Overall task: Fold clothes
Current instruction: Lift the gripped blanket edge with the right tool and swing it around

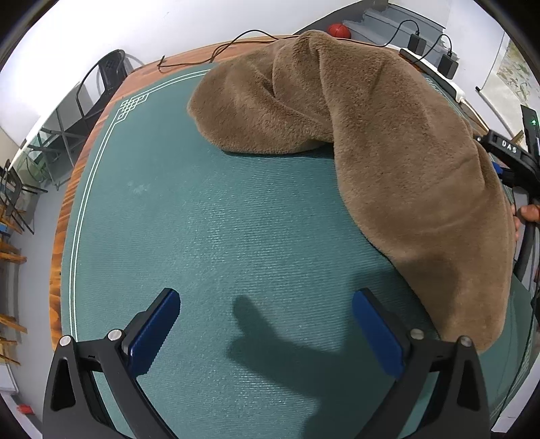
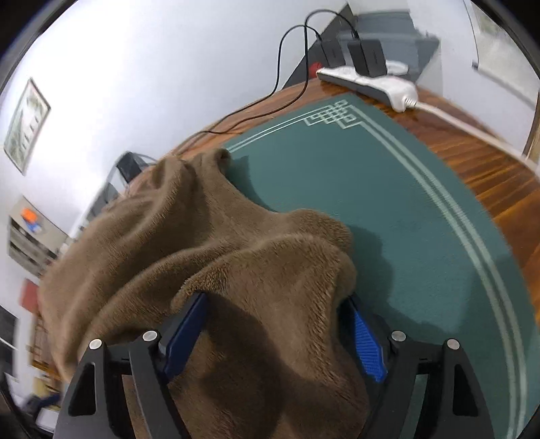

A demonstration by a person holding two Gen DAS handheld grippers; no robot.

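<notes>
A brown fleece garment (image 1: 371,135) lies bunched across the far and right side of the green mat (image 1: 202,219). My left gripper (image 1: 266,297) hovers open over bare mat to the left of it, with nothing between its blue pads. In the right wrist view the same garment (image 2: 202,236) is heaped up, and a fold of it lies loose between the wide-apart jaws of my right gripper (image 2: 274,299). Its right pad (image 2: 366,341) shows bare, clear of the cloth. Part of the right gripper's black body (image 1: 513,152) and a hand (image 1: 528,212) show at the right edge.
The mat covers a wooden table (image 2: 472,155). A white power strip (image 2: 371,82) with black adapters and cables sits at the far corner. A thin cable (image 1: 219,50) trails along the back edge. A red ball (image 1: 339,31) and a black chair (image 1: 108,74) stand beyond the table.
</notes>
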